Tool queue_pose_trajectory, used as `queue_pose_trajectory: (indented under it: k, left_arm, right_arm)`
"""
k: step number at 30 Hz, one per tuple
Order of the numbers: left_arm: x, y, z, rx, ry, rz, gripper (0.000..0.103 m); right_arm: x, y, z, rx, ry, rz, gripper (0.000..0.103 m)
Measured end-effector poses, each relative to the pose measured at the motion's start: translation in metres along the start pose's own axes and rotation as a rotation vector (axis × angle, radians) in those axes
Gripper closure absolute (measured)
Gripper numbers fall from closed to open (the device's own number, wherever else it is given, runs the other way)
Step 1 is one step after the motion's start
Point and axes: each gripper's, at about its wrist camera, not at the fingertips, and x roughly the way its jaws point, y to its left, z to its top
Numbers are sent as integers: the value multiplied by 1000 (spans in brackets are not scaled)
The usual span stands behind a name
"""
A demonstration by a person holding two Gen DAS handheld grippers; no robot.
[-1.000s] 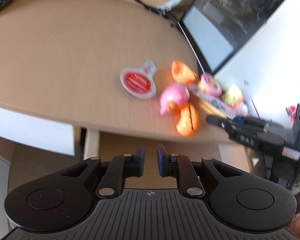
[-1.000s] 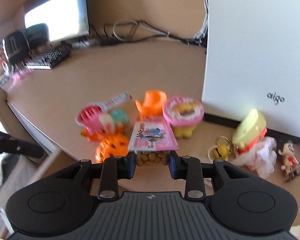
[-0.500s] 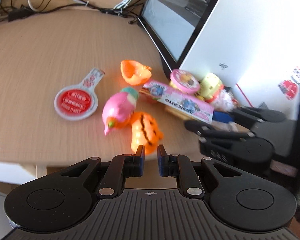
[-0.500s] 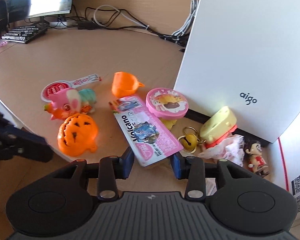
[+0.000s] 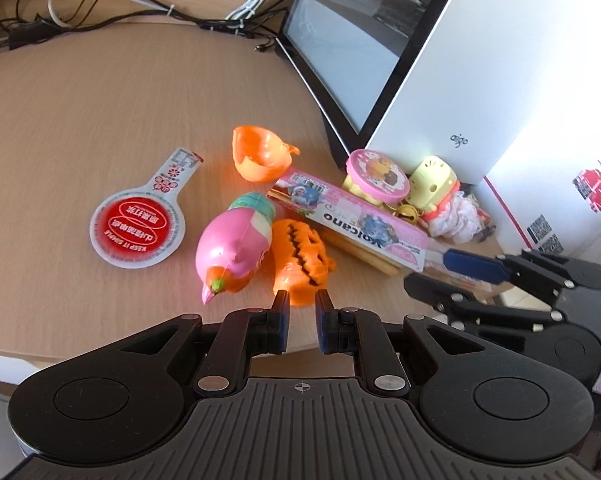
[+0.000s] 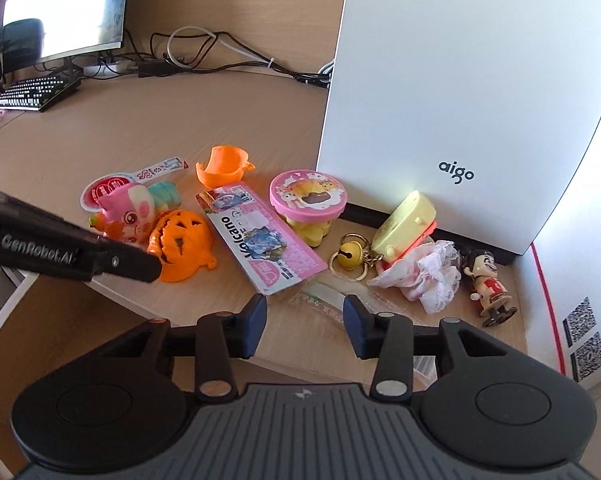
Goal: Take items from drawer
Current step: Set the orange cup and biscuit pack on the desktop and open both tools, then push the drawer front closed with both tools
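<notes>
The pink Volcano snack box (image 6: 260,240) lies flat on the wooden desk (image 6: 140,132), also seen as the pink box (image 5: 352,220) from the left wrist. My right gripper (image 6: 305,314) is open just behind the box's near corner, holding nothing. A clear packet (image 6: 324,300) lies on the desk between its fingers. My left gripper (image 5: 302,306) is shut and empty, its tips just short of the orange pumpkin (image 5: 300,256). Each gripper shows in the other's view: the right gripper (image 5: 460,272) and the left gripper (image 6: 80,256).
Around the box lie a pink bird toy (image 5: 232,248), an orange cup (image 5: 260,152), a red round sachet (image 5: 138,224), a pink-lidded tub (image 6: 308,196), a yellow cheese toy (image 6: 404,228), a bell (image 6: 348,258), lace cloth (image 6: 424,276) and a doll (image 6: 488,280). A white PC case (image 6: 460,100) stands behind; a keyboard (image 6: 32,92) is far left.
My right gripper opened and let go of the pink snack box, which now rests on the desk, then drew back. The left gripper swung up from below the desk edge toward the toys.
</notes>
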Motion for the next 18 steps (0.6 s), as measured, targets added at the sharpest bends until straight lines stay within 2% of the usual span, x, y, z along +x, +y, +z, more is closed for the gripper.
queue_pose_trajectory:
  k: [7,11,18]
  left_arm:
    - [-37,4,-17,47,-59,-12,88]
    - [-72,6,-40,78,-99,26,88]
    - [-127,14,-88,83,-146,77,88]
  right_arm:
    - [-9,0,1,60,-12,0,60]
    - [-25,1,-8,99,-24,-23,59]
    - [-78,-2,-42,299,-51,-67,56]
